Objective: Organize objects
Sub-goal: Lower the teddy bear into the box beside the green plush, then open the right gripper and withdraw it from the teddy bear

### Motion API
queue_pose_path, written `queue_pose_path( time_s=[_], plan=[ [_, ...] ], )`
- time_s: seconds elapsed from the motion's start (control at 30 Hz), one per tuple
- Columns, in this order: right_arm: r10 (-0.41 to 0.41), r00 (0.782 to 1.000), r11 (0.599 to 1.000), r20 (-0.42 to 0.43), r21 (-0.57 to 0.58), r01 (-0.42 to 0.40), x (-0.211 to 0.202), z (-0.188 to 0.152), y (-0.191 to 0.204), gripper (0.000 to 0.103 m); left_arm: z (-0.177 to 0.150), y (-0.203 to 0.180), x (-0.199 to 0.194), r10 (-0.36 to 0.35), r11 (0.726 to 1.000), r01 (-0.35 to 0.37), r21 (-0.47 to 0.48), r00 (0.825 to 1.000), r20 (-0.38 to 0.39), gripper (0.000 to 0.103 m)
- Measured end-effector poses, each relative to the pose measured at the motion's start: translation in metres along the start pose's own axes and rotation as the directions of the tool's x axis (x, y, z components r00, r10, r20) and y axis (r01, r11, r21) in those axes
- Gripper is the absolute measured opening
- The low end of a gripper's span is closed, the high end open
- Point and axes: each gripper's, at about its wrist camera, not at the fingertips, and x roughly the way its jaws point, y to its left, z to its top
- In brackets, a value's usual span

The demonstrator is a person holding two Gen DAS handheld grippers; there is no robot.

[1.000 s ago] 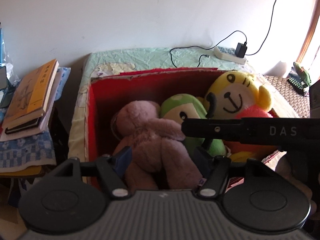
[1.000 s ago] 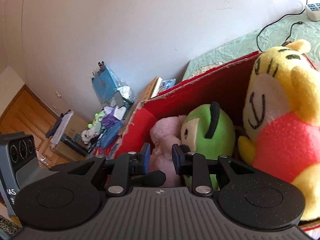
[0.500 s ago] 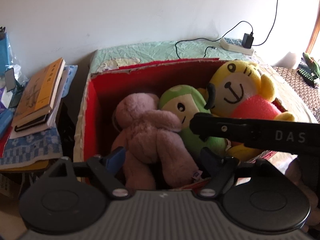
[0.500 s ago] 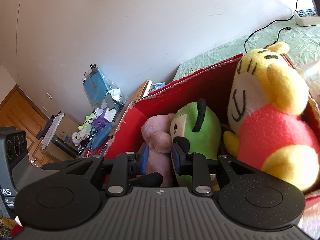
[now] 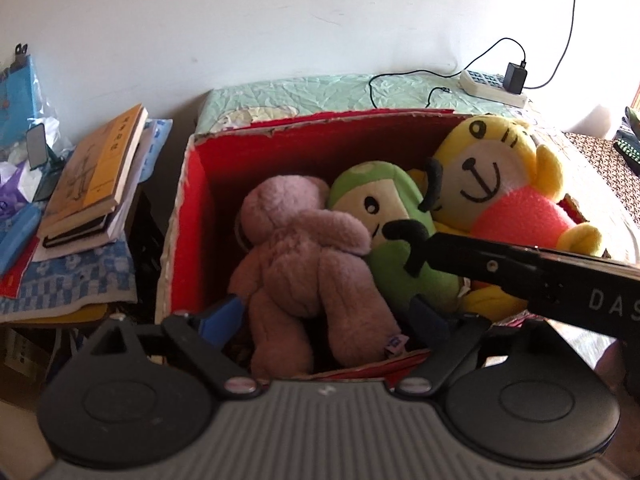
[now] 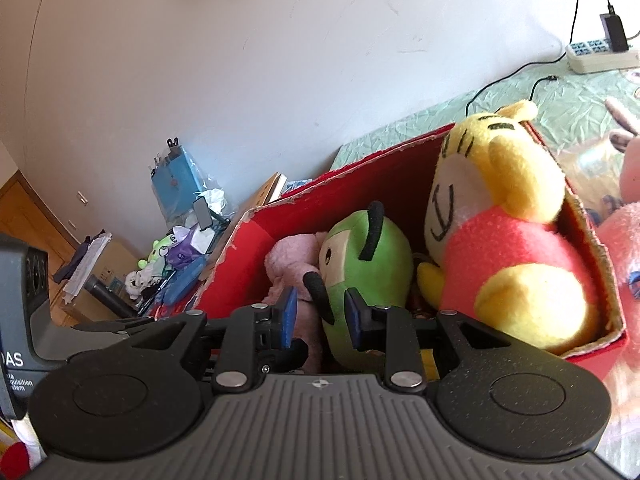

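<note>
A red cardboard box (image 5: 192, 216) holds three plush toys: a pink bear (image 5: 304, 256) face down at the left, a green one (image 5: 384, 216) in the middle and a yellow tiger in a pink shirt (image 5: 504, 184) at the right. My left gripper (image 5: 326, 320) is open, its blue pads wide apart on either side of the pink bear's legs, above the box's near edge. My right gripper (image 6: 318, 316) is open and empty, its pads on either side of the green plush's (image 6: 360, 272) black arm. The box (image 6: 256, 240), bear (image 6: 292, 264) and tiger (image 6: 500, 216) show there too.
A stack of books (image 5: 92, 176) lies on a checked cloth left of the box. A power strip with charger and cables (image 5: 492, 84) sits on the green cover behind. Another pink plush (image 6: 624, 240) lies outside the box at right. Clutter and bags (image 6: 180, 216) stand by the wall.
Both grippers have drawn back and up from the box, so more of it shows. The right gripper's pads have spread apart. The toys have not moved.
</note>
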Motion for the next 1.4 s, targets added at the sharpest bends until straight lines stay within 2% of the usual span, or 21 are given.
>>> queue_pose_path(
  time_s=[0.43,1.4],
  plan=[
    [-0.035,0.999,0.999,0.036,-0.024,0.035,-0.0037,-0.0058,0.0029,0.028,-0.0003,-0.0031,0.0003,0.042,0.999,-0.042,0.003,0.999,0.004,0.095],
    [-0.06,0.997,0.997,0.045,-0.052,0.062,-0.001,-0.0083,0.0086,0.031,-0.0025,-0.0056,-0.0016,0.056,0.998,-0.056,0.017,0.998,0.016,0.095]
  ],
)
